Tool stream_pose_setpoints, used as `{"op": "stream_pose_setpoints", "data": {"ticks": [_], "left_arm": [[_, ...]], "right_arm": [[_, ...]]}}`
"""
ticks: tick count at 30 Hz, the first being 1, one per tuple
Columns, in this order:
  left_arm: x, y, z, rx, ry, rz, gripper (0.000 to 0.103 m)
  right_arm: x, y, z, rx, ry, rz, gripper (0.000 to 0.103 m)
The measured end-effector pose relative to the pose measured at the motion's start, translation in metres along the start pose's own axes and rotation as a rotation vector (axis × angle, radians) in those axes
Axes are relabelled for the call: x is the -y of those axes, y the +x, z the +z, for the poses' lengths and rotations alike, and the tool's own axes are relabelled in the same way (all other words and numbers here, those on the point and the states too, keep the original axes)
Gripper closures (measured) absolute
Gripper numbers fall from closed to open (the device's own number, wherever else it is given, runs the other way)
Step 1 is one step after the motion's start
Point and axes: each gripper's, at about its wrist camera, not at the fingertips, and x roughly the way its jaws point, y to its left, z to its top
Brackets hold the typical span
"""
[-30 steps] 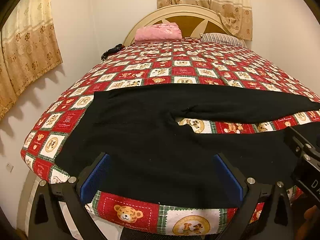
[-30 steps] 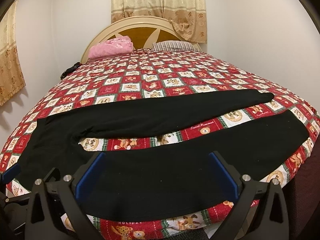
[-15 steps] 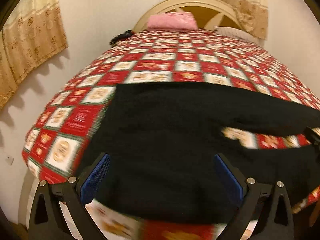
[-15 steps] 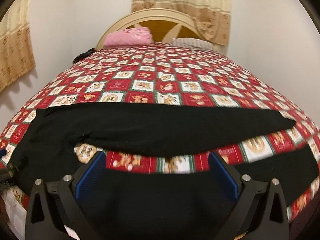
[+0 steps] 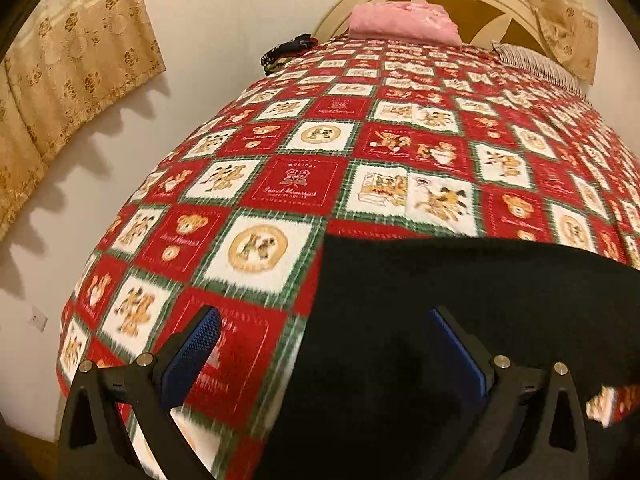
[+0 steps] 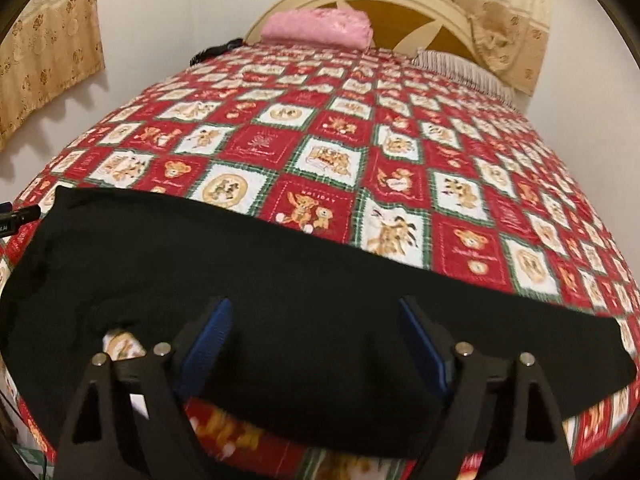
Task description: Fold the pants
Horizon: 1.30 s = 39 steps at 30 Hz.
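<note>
- Left wrist view: we see the black pants (image 5: 460, 320) lying flat on the bed (image 5: 304, 184), spread across its near edge. Their end, likely the waistband, runs away from us just right of centre.
- Left tongs (image 5: 324, 350) stand wide apart and hold nothing. That cloth edge falls between the two blue pads: the left pad is over bare quilt, the right one over black fabric.
- Right wrist view: the pants' long axis runs left to right across the frame, with one leg stretching toward the right edge of the bed.
- Right tongs (image 6: 314, 340) are over the middle of the cloth and their jaws are closing. The fabric lies under and between them, but we see no pinch yet.
- Judgement: the left hand is nearer the end of the garment, the right nearer the leg. Both face across the long axis, so the fold would likely carry the near leg toward the far one.
</note>
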Motion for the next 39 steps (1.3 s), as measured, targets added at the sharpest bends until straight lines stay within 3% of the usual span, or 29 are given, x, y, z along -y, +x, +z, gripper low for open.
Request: {"op": "stream_pose_setpoints", "data": {"ticks": [9,17,21,24,27,29,30,31,33,35,37,39], "left_arm": [[0.003,0.044,0.018,-0.087,-0.018,-0.003,0.001],[-0.003,0.068,0.03,-0.151,-0.041,-0.065,0.001],[0.0,0.076,0.037,-0.163,-0.036,-0.079,0.001],[-0.001,0.081,0.039,-0.172,-0.07,-0.122,0.001],[0.004,0.091,0.037,-0.178,-0.057,-0.105,0.001],[0.006,0.089,0.037,-0.15,-0.05,-0.101,0.001],[0.007,0.089,0.038,-0.146,-0.049,-0.104,0.002],[0.008,0.088,0.038,-0.141,-0.049,-0.108,0.004],[0.009,0.083,0.041,-0.123,-0.04,-0.141,0.031],[0.012,0.077,0.045,-0.106,-0.035,-0.209,0.057],[0.015,0.073,0.049,-0.101,-0.04,-0.214,0.064],[0.016,0.066,0.054,-0.063,-0.023,-0.172,0.084]], "right_arm": [[-0.011,0.04,0.031,-0.054,-0.148,0.025,0.016],[-0.027,0.078,0.04,-0.142,-0.292,0.033,0.016],[-0.03,0.081,0.049,-0.106,-0.312,0.014,0.016],[-0.031,0.086,0.059,-0.099,-0.299,0.05,0.016],[-0.036,0.099,0.059,-0.123,-0.339,0.064,0.017],[-0.035,0.099,0.058,-0.125,-0.333,0.14,0.038],[-0.034,0.098,0.057,-0.144,-0.322,0.21,0.062],[-0.033,0.096,0.057,-0.154,-0.307,0.261,0.071],[-0.035,0.092,0.054,-0.164,-0.32,0.277,0.087],[-0.04,0.085,0.05,-0.16,-0.346,0.267,0.091],[-0.039,0.079,0.05,-0.153,-0.33,0.262,0.094],[-0.034,0.068,0.055,-0.115,-0.296,0.267,0.094]]}}
